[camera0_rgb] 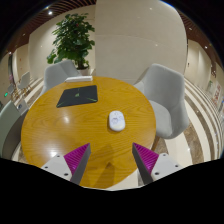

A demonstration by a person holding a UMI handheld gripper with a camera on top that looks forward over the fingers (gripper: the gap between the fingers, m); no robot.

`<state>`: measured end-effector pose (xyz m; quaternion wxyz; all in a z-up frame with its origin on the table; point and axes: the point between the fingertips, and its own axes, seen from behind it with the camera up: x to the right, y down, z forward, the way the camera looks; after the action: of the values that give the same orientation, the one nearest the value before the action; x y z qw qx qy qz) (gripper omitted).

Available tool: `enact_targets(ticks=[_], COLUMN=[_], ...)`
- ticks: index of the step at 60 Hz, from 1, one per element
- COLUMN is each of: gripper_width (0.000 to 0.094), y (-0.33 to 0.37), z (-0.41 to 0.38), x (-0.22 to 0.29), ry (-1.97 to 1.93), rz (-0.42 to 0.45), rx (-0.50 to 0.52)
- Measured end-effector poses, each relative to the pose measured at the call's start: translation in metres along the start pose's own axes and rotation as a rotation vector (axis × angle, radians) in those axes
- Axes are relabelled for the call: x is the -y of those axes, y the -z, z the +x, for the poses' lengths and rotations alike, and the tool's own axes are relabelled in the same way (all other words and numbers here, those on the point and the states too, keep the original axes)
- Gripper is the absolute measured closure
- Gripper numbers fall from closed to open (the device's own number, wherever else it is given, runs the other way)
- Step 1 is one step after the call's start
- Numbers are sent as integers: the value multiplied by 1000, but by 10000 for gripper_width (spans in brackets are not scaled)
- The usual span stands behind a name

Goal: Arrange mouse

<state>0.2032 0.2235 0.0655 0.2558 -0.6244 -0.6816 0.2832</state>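
Observation:
A white computer mouse lies on the round wooden table, right of the table's middle. A dark mouse mat lies flat on the far left part of the table, apart from the mouse. My gripper hovers over the near edge of the table, well short of the mouse. Its two fingers with magenta pads stand wide apart with only bare tabletop between them. The mouse sits beyond the fingers, slightly toward the right one.
A white chair stands at the table's right side and another white chair at the far left. A potted green plant stands behind the table against a pale wall.

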Motion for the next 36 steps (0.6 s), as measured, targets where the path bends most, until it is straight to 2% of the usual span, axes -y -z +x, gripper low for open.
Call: enact_targets(ticks=[14, 36], gripper_width=[65, 72], y=[-79, -167], z=[15, 22], x=[37, 46], ry=[0, -23], rz=[24, -38], rx=[-6, -27])
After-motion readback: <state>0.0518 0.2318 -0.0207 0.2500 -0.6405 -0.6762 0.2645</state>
